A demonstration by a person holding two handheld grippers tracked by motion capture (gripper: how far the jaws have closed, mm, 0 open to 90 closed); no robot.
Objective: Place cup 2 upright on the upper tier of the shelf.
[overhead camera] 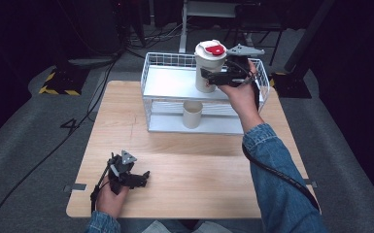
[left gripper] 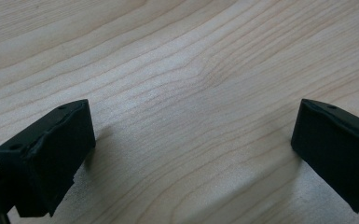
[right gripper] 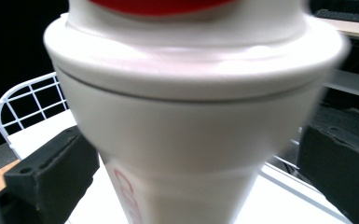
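A white lidded cup (overhead camera: 209, 63) with a red disc on its lid stands upright over the top shelf of a white wire rack (overhead camera: 167, 81). My right gripper (overhead camera: 212, 76) is shut on its side, coming in from the right. In the right gripper view the cup (right gripper: 191, 116) sits between the two black jaws, close to the camera and blurred. I cannot tell whether its base touches the shelf. My left gripper (overhead camera: 143, 177) rests on the wooden table (overhead camera: 199, 165) near the front left, open, with bare wood between its fingers (left gripper: 46, 158).
A second white cup (overhead camera: 192, 114), without a lid, stands on the rack's lower shelf under the held cup. The rack sits at the table's far edge. Black cables (overhead camera: 77, 121) run over the grey floor to the left.
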